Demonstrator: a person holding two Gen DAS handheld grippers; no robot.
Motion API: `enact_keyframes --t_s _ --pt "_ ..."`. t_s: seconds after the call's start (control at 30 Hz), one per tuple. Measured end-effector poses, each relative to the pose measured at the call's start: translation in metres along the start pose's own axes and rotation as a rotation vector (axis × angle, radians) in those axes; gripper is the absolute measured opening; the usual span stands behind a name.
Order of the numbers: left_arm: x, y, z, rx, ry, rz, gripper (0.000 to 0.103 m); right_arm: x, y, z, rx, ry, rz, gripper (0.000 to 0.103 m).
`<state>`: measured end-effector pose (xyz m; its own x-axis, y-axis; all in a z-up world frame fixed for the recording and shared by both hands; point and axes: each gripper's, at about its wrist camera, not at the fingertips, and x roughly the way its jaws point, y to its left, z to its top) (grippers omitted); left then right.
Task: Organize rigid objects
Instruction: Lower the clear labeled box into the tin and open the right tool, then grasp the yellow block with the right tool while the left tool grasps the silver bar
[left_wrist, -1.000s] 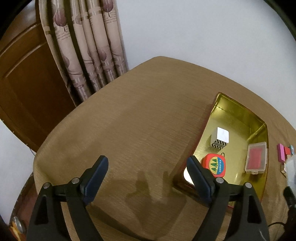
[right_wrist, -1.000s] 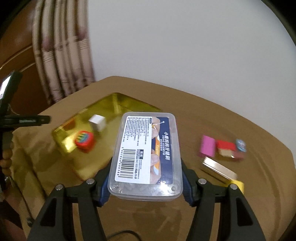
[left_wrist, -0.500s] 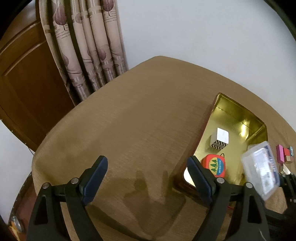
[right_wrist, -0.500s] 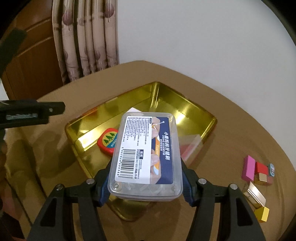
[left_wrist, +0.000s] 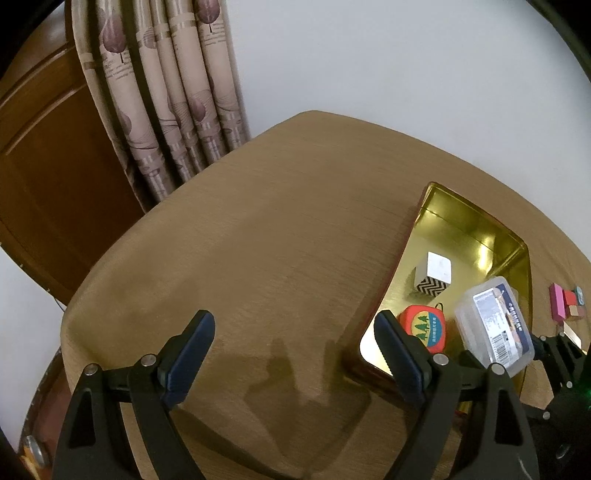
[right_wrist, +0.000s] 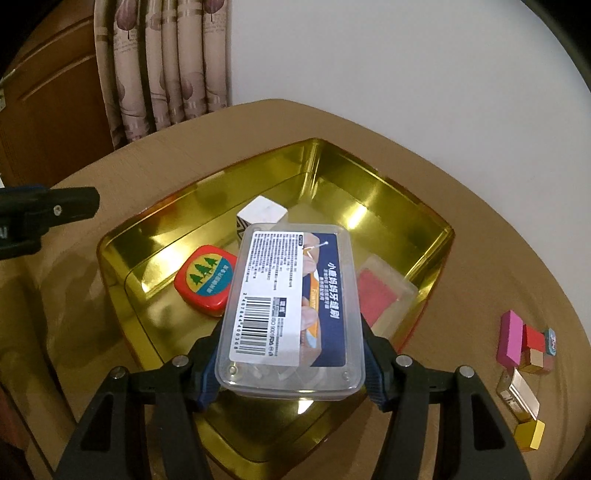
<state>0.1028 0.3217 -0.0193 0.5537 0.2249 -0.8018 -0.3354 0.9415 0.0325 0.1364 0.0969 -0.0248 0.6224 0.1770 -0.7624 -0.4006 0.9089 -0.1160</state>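
Clear box held over gold tray

The clear plastic box (right_wrist: 291, 310) is clamped in the right tool (right_wrist: 291, 373) above the gold tray (right_wrist: 376, 192); the left tool (left_wrist: 291, 354) is spread, empty.

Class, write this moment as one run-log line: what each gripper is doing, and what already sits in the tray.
right gripper: shut on clear labelled box, above gold tray | left gripper: open, empty | in tray: tape measure, white cube, red-filled case

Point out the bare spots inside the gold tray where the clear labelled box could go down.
In the gold metal tray, the far corner behind the white zigzag cube is bare, and so is the near floor under the clear labelled box held in the right gripper. The middle is crowded: the red tape measure, the cube and the small clear case with a red insert.
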Motion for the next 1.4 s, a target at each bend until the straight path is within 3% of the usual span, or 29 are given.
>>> enact_keyframes --t_s 0.53,0.67,0.97,1.1,1.4 --pt "0.001 0.002 -0.001 -0.007 0.007 -0.01 0.086 0.002 -0.003 -0.001 0.016 -0.006 0.018 0.064" --pt "0.002 0.0 0.0 -0.005 0.011 -0.01 0.086 0.001 -0.005 0.0 0.033 -0.009 0.035 0.069" --pt "0.001 -0.001 0.0 0.001 0.007 -0.009 0.086 -0.021 -0.014 -0.001 0.079 -0.057 0.04 0.071" --pt "0.001 -0.002 -0.001 0.008 0.007 -0.009 0.086 -0.045 -0.038 -0.014 0.134 -0.097 0.024 0.071" --pt "-0.002 -0.007 -0.002 0.028 -0.004 0.0 0.086 -0.076 -0.148 -0.086 0.336 -0.074 -0.196 0.071"
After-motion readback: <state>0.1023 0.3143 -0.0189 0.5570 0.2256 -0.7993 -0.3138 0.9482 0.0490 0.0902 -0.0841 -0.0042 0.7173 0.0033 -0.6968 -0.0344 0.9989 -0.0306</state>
